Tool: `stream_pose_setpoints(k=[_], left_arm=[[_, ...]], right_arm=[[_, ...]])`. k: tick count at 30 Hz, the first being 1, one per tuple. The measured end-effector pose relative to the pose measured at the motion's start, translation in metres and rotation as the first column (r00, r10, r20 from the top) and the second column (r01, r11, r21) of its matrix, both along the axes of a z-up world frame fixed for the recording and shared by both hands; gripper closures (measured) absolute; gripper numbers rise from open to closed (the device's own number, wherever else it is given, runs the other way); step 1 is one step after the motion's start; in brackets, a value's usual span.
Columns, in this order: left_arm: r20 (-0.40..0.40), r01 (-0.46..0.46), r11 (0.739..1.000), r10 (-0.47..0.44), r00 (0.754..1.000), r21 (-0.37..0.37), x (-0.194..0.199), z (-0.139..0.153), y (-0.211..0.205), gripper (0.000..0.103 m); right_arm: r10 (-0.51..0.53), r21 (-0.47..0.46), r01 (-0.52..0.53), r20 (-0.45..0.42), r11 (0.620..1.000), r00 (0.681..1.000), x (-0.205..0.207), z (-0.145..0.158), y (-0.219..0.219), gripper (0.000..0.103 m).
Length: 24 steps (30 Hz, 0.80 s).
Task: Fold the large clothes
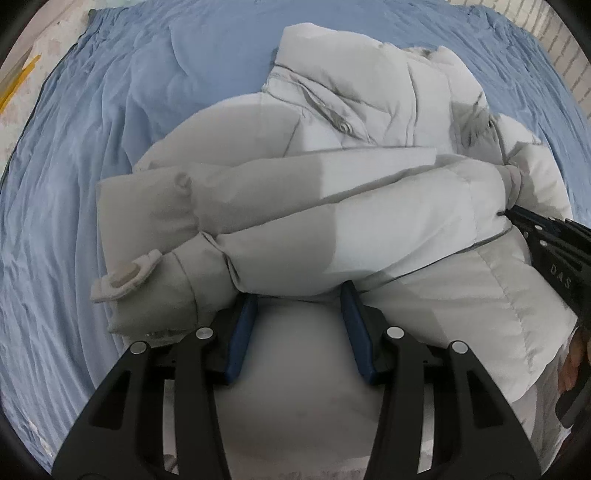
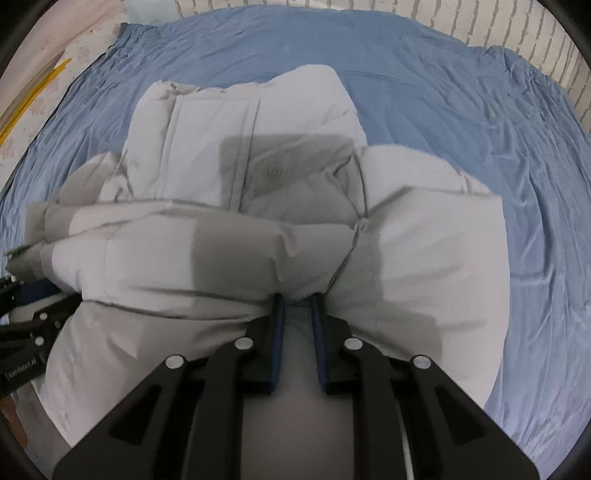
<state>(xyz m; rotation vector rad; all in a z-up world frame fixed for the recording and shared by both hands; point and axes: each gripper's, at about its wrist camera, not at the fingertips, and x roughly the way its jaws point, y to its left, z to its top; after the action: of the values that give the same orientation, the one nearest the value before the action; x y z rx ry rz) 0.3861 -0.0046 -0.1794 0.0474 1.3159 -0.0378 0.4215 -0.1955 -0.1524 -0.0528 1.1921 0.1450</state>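
A puffy light-grey winter jacket (image 1: 332, 192) lies on a blue bedsheet (image 1: 92, 184), its sleeves folded across the body. My left gripper (image 1: 300, 295) has its jaws wide apart around the jacket's near hem, with padded fabric bulging between the blue pads. My right gripper (image 2: 298, 301) has its jaws close together, pinching a fold of the jacket (image 2: 258, 221) at the near edge. The right gripper also shows at the right edge of the left wrist view (image 1: 554, 251). The left gripper shows at the left edge of the right wrist view (image 2: 33, 332).
The blue sheet (image 2: 461, 110) covers the whole bed around the jacket. A white brick wall (image 2: 517, 26) runs behind the bed. A pale floor with yellow strips (image 1: 18, 81) lies at the far left.
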Motion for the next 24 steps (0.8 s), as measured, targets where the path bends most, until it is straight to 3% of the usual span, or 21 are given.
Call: stream_pose_setpoints(k=[3, 9, 21, 24], left_arm=[[-0.011, 0.002, 1.000, -0.002, 1.000, -0.003, 0.004, -0.004, 0.000, 0.054], [-0.069, -0.011, 1.000, 0.011, 0.998, 0.000, 0.031, -0.016, -0.004, 0.054], [-0.097, -0.030, 0.999, 0.031, 0.995, 0.010, 0.037, -0.031, -0.002, 0.054], [-0.085, -0.029, 1.000, 0.030, 0.996, 0.007, 0.036, -0.027, -0.009, 0.054]], right_arm=[[0.014, -0.037, -0.013, 0.008, 0.999, 1.000, -0.003, -0.001, 0.007, 0.087], [0.006, -0.038, -0.008, -0.059, 0.999, 0.998, 0.022, -0.007, 0.005, 0.087], [0.000, -0.072, -0.005, -0.061, 0.997, 0.998, 0.026, -0.012, 0.012, 0.087], [-0.026, 0.005, 0.027, -0.050, 1.000, 0.998, 0.021, -0.001, 0.002, 0.087]])
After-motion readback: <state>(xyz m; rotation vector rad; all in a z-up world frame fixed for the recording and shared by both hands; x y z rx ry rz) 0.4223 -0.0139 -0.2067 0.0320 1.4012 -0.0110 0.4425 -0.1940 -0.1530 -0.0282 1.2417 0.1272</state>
